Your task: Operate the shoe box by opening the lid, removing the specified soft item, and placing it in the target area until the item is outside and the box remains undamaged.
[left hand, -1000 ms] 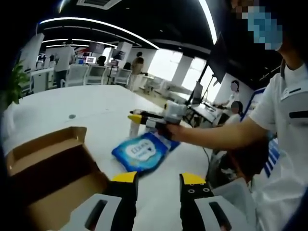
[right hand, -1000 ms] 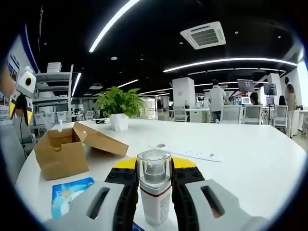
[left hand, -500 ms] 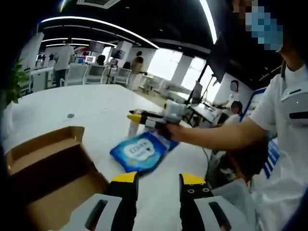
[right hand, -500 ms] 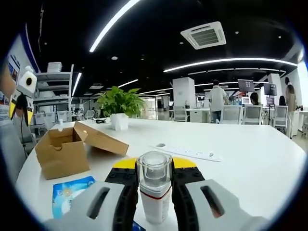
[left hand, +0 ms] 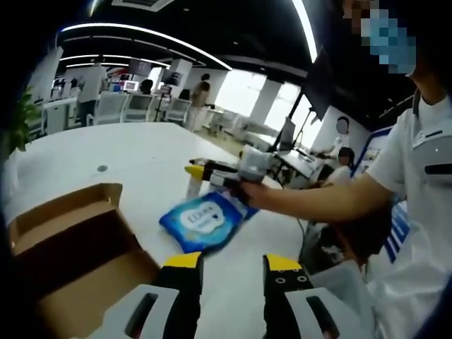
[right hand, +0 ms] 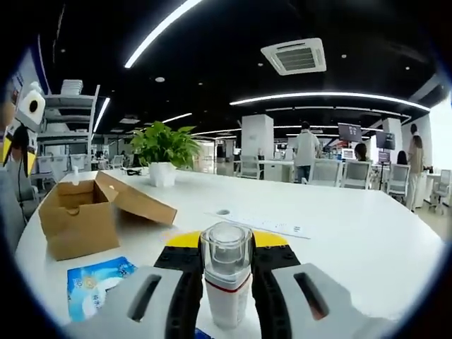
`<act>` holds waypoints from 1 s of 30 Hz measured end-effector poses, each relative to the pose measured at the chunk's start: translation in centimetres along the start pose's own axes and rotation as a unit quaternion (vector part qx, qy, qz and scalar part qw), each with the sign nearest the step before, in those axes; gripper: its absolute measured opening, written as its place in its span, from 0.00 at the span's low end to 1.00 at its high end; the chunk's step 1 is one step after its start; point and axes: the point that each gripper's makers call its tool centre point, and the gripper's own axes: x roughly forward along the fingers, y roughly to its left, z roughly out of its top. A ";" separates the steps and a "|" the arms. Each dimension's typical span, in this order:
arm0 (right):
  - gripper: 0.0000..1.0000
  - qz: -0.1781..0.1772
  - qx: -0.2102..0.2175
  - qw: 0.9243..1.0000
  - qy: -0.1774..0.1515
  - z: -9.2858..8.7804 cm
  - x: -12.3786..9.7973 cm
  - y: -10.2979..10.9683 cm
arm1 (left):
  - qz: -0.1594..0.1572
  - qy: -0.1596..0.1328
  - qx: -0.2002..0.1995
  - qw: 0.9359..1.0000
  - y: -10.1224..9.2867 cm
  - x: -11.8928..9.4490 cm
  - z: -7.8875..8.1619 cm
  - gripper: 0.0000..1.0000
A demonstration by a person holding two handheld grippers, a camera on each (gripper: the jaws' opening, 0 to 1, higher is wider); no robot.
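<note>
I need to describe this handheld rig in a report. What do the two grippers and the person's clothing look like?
Both grippers, left gripper and right gripper, have light grey bodies with slotted openings, black jaws and yellow tips. The person wears a white short-sleeved shirt with a dark strip on the chest.

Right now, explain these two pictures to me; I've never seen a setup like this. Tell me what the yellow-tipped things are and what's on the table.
A person holds a two-jaw grasping tool in each hand, each carrying a fisheye camera that looks along its jaws.

In the left gripper view, the left tool is open and empty. Ahead, on the white table, lie an open cardboard shoe box and a blue wipes pack. The person's arm holds the right tool beyond the pack.

In the right gripper view, the right tool is shut on a clear-capped spray bottle. The box, the pack and a potted plant show there too.
</note>
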 end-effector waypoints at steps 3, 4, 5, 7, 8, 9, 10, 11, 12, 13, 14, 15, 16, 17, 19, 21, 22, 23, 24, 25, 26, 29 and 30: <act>0.23 -0.009 0.011 1.000 -0.005 0.3 -0.2 -0.3 | 0.001 0.000 -0.001 1.000 0.1 -0.3 -0.1 0.33; 0.23 -0.010 0.012 1.000 -0.007 0.4 -0.2 -0.2 | 0.002 0.000 -0.001 1.000 0.2 -0.4 -0.2 0.33; 0.24 -0.011 0.012 1.000 -0.008 0.7 -0.3 -0.1 | 0.002 0.000 -0.002 1.000 0.3 -0.4 -0.3 0.33; 0.27 -0.011 0.022 1.000 -0.010 0.8 -0.2 0.0 | 0.004 0.000 -0.003 1.000 0.3 -0.5 -0.4 0.33; 0.27 -0.012 0.020 1.000 -0.011 0.9 -0.2 0.1 | 0.004 -0.001 -0.004 1.000 0.3 -0.6 -0.4 0.33; 0.27 -0.013 0.020 1.000 -0.011 0.8 -0.1 0.0 | 0.004 -0.001 -0.004 1.000 0.3 -0.6 -0.4 0.33; 0.27 -0.013 0.024 1.000 -0.011 0.8 -0.1 0.0 | 0.004 -0.002 -0.004 1.000 0.3 -0.7 -0.4 0.33; 0.28 -0.012 0.026 1.000 -0.012 0.9 -0.2 0.0 | 0.004 -0.002 -0.004 1.000 0.3 -0.8 -0.4 0.33; 0.28 -0.014 0.025 1.000 -0.010 0.9 -0.2 0.0 | 0.004 -0.003 -0.003 1.000 0.3 -0.8 -0.4 0.33; 0.29 -0.014 0.026 1.000 -0.009 0.9 -0.4 0.1 | 0.004 -0.003 -0.003 1.000 0.3 -0.9 -0.3 0.33; 0.29 -0.014 0.028 0.999 -0.008 0.9 -0.4 0.2 | 0.004 -0.004 -0.002 1.000 0.2 -0.9 -0.3 0.33; 0.30 -0.014 0.029 0.999 -0.008 0.9 -0.4 0.2 | 0.004 -0.004 -0.002 1.000 0.2 -1.0 -0.2 0.33; 0.32 -0.015 0.029 0.999 -0.007 0.8 -0.4 0.1 | 0.004 -0.005 -0.001 1.000 0.2 -1.0 -0.2 0.33; 0.34 -0.016 0.031 0.999 -0.006 0.9 -0.5 0.1 | 0.005 -0.004 -0.001 1.000 0.1 -1.1 -0.2 0.33; 0.38 -0.018 0.039 0.999 -0.003 0.9 -0.7 0.2 | 0.005 -0.005 -0.001 1.000 0.1 -1.2 -0.3 0.33; 0.39 -0.020 0.036 0.999 0.001 0.9 -0.8 0.1 | 0.005 -0.006 0.000 1.000 0.3 -1.5 -0.3 0.33; 0.40 -0.020 0.037 0.999 0.004 0.9 -0.9 0.1 | 0.006 -0.006 0.001 1.000 0.4 -1.6 -0.3 0.33; 0.41 -0.019 0.039 0.999 0.007 0.9 -0.9 0.0 | 0.006 -0.006 0.001 1.000 0.4 -1.7 -0.3 0.33; 0.40 -0.019 0.036 0.999 0.008 1.0 -1.1 0.1 | 0.008 -0.007 0.001 1.000 0.4 -1.7 -0.3 0.33; 0.40 -0.018 0.036 0.999 0.009 1.2 -1.4 0.3 | 0.008 -0.007 0.002 1.000 0.4 -1.8 -0.2 0.33; 0.40 -0.017 0.037 0.999 0.011 1.3 -1.6 0.5 | 0.009 -0.008 0.003 1.000 0.3 -1.8 -0.2 0.33; 0.40 -0.017 0.035 0.999 0.020 1.3 -2.1 0.8 | 0.011 -0.010 0.007 1.000 -0.3 -1.8 -0.1 0.33; 0.41 -0.020 0.034 0.999 0.024 1.2 -2.1 0.5 | 0.012 -0.011 0.008 1.000 -0.4 -1.8 0.0 0.33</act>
